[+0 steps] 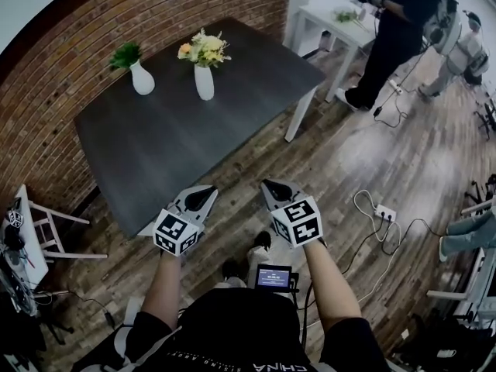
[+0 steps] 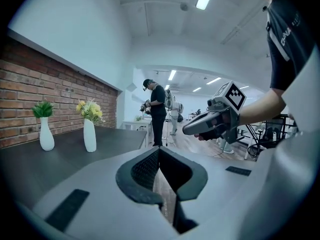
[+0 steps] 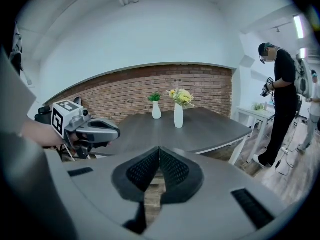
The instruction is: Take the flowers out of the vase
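floor [image 1: 364, 161]: wood planks, with loose cables lying on the right side.
brick wall [image 1: 70, 60]: red brick, runs along the far and left sides of the dark table.
dark table [image 1: 178, 138]: dark grey top on white legs. It carries two vases and nothing else that I can see.
white table [image 1: 325, 18]: stands past the dark table's right corner, with some greenery on top that is too small to identify.
person in black [image 1: 399, 29]: stands at the white table, holding a device in both hands.
left gripper [image 1: 208, 192]: in the air at the dark table's near edge, pointing toward the vases. Jaws are clenched together with nothing between them, as its own view confirms.
right gripper [image 1: 269, 185]: in the air beside the left one, over the floor just off the table's near corner. Jaws are also pressed together and empty.
flower vase [image 1: 204, 82]: white with a narrow neck, upright on the far half of the dark table, well apart from both grippers.
second vase [image 1: 142, 78]: white and upright, to the left of the flower vase and closer to the brick wall. The two do not touch.
flowers [image 1: 204, 49]: a yellow and cream bunch with green leaves. The stems sit in the flower vase, and neither gripper touches them.
green sprig [image 1: 126, 53]: leafy tuft sitting in the second vase.
power strip [image 1: 384, 212]: white, on the floor at the right with a cable looping from it.
small screen [image 1: 273, 277]: lit, below and between the forearms, text unreadable.
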Tool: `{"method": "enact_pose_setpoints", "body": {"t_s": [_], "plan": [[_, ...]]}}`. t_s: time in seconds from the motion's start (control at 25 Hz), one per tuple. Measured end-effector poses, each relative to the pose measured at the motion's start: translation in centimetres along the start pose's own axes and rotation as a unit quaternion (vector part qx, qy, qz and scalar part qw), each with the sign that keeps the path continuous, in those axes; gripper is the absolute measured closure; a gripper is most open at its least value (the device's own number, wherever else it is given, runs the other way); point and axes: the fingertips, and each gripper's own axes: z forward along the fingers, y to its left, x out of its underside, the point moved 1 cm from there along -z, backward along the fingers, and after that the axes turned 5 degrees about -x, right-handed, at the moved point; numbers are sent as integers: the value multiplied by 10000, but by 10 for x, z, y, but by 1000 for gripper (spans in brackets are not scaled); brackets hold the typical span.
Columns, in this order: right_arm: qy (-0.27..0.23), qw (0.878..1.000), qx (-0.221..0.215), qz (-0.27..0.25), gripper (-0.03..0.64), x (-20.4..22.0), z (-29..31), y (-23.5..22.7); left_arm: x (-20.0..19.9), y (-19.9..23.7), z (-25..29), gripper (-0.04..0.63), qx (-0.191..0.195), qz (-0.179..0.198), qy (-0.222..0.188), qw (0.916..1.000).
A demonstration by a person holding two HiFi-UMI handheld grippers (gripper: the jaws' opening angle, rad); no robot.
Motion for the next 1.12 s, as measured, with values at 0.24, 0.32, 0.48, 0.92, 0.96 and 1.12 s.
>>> {"method": "enact_pose_setpoints", "body": {"t_s": [0.24, 0.32, 0.48, 0.92, 0.96, 1.12], "plan": [[-61, 9993, -353, -123, 611, -23, 46, -47, -4, 41, 51, 592, -216, 10, 169, 9996], [-107, 9986, -495, -157, 611, -37, 57, -67, -16, 55, 71, 592, -294, -31, 144, 9995], [-268, 9966, -773, -112, 611, -65, 71, -108, -35, 78, 111, 592, -462, -281, 59, 9985], [-163, 9907, -1340, -147, 611, -88, 121, -150, -39, 118, 150, 592, -1013, -551, 167, 9932], [-140, 9905, -1361, -151, 611, -90, 126, -151, -39, 123, 153, 592, -1055, -566, 187, 9926], [19, 9912, -1314, -148, 611, -96, 149, -163, -31, 143, 168, 592, -1102, -551, 407, 9915]]}}
